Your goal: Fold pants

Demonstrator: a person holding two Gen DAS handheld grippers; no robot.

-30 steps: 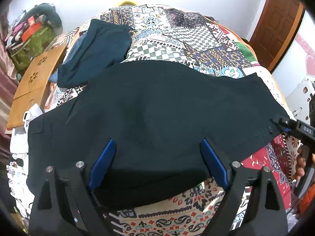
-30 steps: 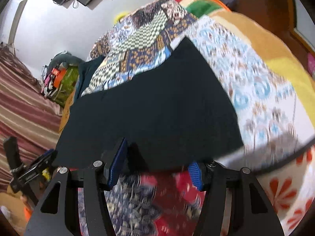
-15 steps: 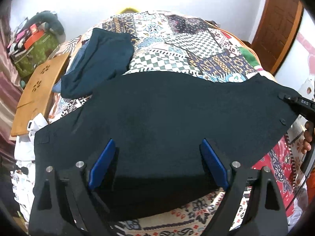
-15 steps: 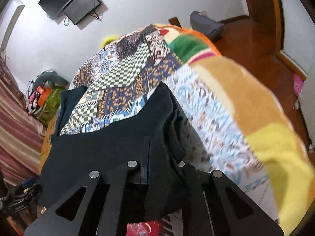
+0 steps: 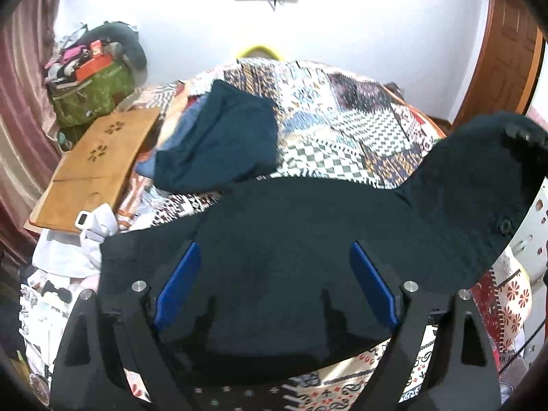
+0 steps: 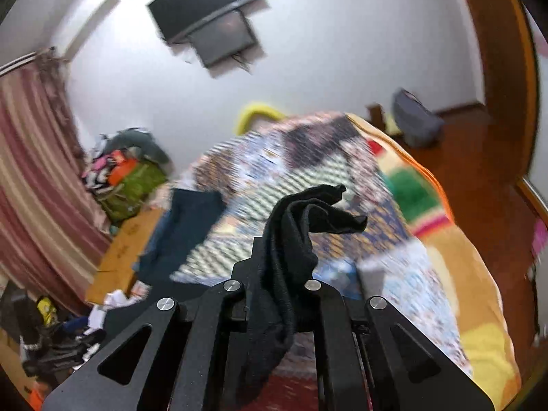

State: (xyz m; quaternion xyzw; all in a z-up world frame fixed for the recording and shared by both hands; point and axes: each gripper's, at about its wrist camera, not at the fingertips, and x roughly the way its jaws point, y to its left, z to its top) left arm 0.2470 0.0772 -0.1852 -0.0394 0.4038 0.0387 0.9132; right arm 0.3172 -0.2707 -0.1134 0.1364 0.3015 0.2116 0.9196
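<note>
Black pants (image 5: 308,239) lie spread across the patchwork bedspread (image 5: 342,109), no fold finished yet. At left, the left gripper (image 5: 274,284) hovers over them, fingers apart. At right, the right gripper (image 6: 277,294) lifts 1 pinched end.

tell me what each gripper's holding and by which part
The right gripper is shut on the black pants, pinching a bunched edge at one end. The left gripper is open, holding nothing.
</note>
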